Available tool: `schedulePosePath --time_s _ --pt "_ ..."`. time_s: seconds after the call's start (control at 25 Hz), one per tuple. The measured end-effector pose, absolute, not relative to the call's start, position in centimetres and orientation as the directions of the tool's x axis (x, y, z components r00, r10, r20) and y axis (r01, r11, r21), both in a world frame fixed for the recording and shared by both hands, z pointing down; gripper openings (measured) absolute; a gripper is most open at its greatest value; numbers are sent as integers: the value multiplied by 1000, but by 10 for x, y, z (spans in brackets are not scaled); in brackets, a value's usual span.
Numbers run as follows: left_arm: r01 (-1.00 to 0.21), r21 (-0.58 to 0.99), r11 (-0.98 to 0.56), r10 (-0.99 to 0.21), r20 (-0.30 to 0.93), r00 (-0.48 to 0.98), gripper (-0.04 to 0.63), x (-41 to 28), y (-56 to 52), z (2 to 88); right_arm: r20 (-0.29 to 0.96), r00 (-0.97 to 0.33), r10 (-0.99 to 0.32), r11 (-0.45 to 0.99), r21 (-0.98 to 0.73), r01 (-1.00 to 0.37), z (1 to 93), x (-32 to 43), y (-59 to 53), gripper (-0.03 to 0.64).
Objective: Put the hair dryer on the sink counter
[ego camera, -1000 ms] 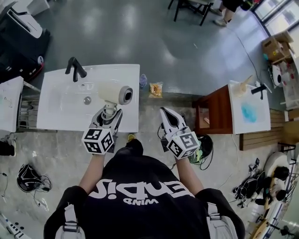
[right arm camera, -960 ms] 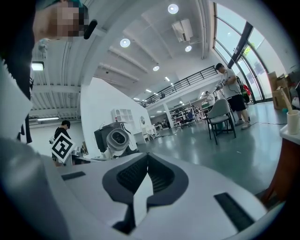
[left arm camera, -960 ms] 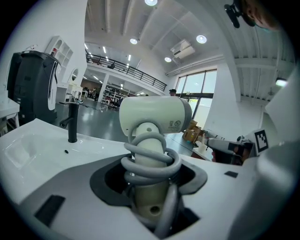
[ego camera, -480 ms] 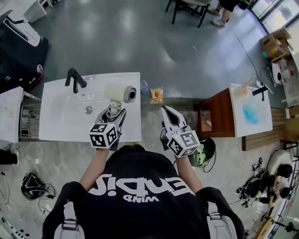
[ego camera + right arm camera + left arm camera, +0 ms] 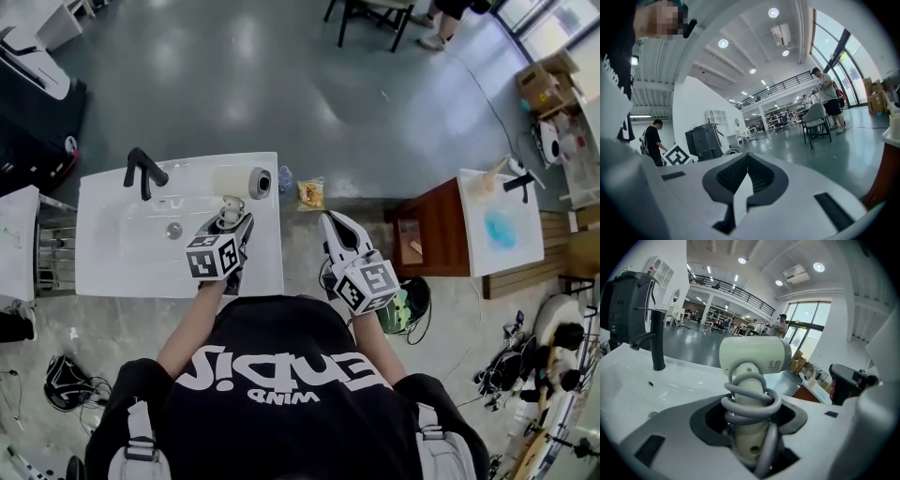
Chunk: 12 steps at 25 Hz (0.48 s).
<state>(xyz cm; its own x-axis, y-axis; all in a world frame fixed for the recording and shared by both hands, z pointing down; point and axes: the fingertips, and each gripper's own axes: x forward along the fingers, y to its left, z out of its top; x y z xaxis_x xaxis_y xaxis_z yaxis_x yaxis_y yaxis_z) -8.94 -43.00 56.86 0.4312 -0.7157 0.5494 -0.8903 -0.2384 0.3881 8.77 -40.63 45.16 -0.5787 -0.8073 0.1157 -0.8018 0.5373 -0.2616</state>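
My left gripper (image 5: pixel 230 220) is shut on the handle of a cream hair dryer (image 5: pixel 239 182), whose grey cord is coiled round that handle. In the head view the dryer hangs over the right part of the white sink counter (image 5: pixel 122 272), nozzle to the right. In the left gripper view the hair dryer (image 5: pixel 754 357) stands upright out of the left gripper (image 5: pixel 750 427), with the black faucet (image 5: pixel 657 341) to the left. My right gripper (image 5: pixel 330 225) is shut and empty, off the counter's right edge; the right gripper (image 5: pixel 746 161) points across the hall.
A black faucet (image 5: pixel 142 169) and the basin drain (image 5: pixel 173 229) lie left of the dryer. A small bottle (image 5: pixel 285 178) and a snack packet (image 5: pixel 312 193) sit on the floor beside the counter. A brown wooden stand (image 5: pixel 431 234) is to the right.
The left gripper has carried the dryer farther in over the counter and lower; it now looks smaller. The right gripper has barely moved.
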Motion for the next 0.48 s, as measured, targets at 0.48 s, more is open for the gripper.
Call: schedulePosePath --time_s 0.48 --pt "-918 360 -165 -678 635 371 249 -89 -466 606 148 -593 -791 555 -233 -799 462 72 -419 18"
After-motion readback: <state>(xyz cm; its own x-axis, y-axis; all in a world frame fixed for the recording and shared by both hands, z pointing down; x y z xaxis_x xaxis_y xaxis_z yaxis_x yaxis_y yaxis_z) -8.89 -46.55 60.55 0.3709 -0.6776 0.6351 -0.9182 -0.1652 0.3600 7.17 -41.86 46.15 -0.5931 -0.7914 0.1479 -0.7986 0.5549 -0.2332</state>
